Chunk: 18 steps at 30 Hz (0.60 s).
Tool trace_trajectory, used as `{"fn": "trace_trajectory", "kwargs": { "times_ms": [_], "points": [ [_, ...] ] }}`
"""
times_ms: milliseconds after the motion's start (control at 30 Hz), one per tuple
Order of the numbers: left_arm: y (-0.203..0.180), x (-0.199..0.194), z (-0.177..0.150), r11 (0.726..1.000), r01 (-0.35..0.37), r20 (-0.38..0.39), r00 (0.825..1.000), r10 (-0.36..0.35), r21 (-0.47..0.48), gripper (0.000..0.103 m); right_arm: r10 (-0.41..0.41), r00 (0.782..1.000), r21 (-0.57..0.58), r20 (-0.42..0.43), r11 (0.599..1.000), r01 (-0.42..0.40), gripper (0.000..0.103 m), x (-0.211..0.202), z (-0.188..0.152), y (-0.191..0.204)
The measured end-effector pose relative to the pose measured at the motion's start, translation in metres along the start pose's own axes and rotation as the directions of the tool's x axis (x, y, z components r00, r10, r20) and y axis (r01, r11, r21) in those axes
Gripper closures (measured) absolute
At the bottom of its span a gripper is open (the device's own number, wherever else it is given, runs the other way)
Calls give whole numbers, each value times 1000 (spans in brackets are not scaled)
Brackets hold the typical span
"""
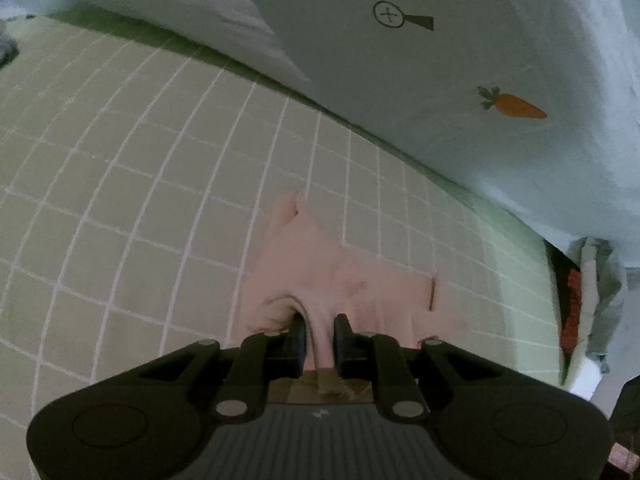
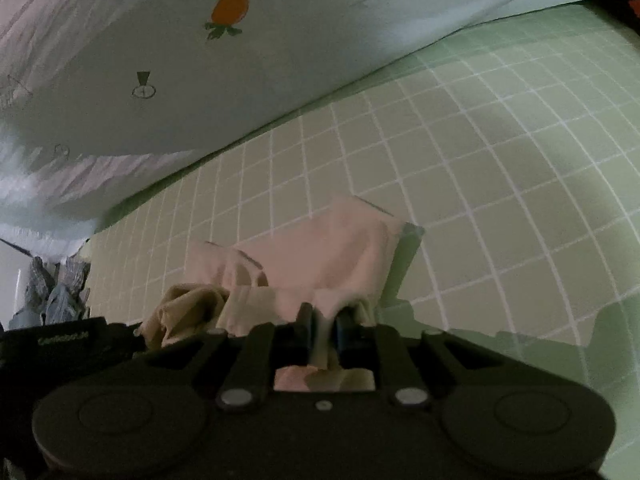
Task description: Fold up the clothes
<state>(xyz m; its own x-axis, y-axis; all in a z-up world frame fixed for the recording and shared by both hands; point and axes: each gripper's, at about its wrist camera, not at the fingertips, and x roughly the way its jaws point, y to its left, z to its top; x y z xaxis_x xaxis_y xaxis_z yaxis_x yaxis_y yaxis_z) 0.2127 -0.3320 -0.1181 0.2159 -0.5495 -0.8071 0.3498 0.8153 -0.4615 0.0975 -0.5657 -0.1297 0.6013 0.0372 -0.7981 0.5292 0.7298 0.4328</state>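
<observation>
Two black two-finger grippers are in use, each angled down toward a pale green mat with a white grid [image 1: 120, 184]. The left gripper [image 1: 319, 334] has its jaws drawn close together, pinching a narrow fold of a small pale pink fabric garment [image 1: 320, 264]; the fold runs back between the fingers toward the gripper body. The right gripper [image 2: 323, 326] is likewise nearly closed, clamping a pinch of the same pale pink garment [image 2: 320, 252]. In the left wrist view the garment spreads forward from the jaws over the mat, creased, with short dark seams at two of its edges. In the right wrist view it stands bunched ahead of the fingers, with a curved looped edge on its left portion and a shadow cast on the mat to its right. A crumpled tan cloth [image 2: 180, 312] lies just beside the garment on the left, touching it. A white sheet printed with an orange carrot [image 1: 460, 80] borders the far side of the mat. Blurred grey objects [image 2: 52, 296] at the left edge of the right wrist view cannot be identified, and a reddish item [image 1: 574, 304] in the left wrist view is mostly hidden behind pale fabric.
</observation>
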Motion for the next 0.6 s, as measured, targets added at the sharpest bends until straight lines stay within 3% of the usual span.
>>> {"fn": "trace_trajectory", "kwargs": {
  "times_ms": [33,100,133,167,200,233,300,400,600],
  "points": [
    [-2,-2,3,1000,-13,3,1000,13,0,77,0,1000,-6,-4,1000,0,91,0,4,1],
    [-4,-11,13,999,-35,30,999,35,-17,51,23,999,14,24,1000,-23,87,-7,12,2],
    [-5,-18,16,999,-38,57,998,39,-25,27,48,996,22,70,999,-49,74,-15,14,3],
    [-5,-28,19,999,-29,105,994,32,-30,16,61,990,25,130,998,-65,61,-25,15,5],
    [-4,-37,21,999,-19,147,989,24,-33,14,44,980,19,196,999,-48,29,-36,14,8],
    [-2,-45,21,999,-12,172,985,17,-32,14,24,971,3,237,1000,-26,14,-43,11,11],
    [3,-54,18,999,-26,180,983,30,-27,12,-10,951,-26,308,999,19,15,-58,6,16],
    [11,-54,1,997,-70,143,987,72,-19,12,-23,967,-42,253,999,35,14,-51,-8,16],
    [25,-27,-39,996,-86,-29,996,86,-10,12,-49,991,-31,125,998,53,14,-30,-30,11]
  ]
}}
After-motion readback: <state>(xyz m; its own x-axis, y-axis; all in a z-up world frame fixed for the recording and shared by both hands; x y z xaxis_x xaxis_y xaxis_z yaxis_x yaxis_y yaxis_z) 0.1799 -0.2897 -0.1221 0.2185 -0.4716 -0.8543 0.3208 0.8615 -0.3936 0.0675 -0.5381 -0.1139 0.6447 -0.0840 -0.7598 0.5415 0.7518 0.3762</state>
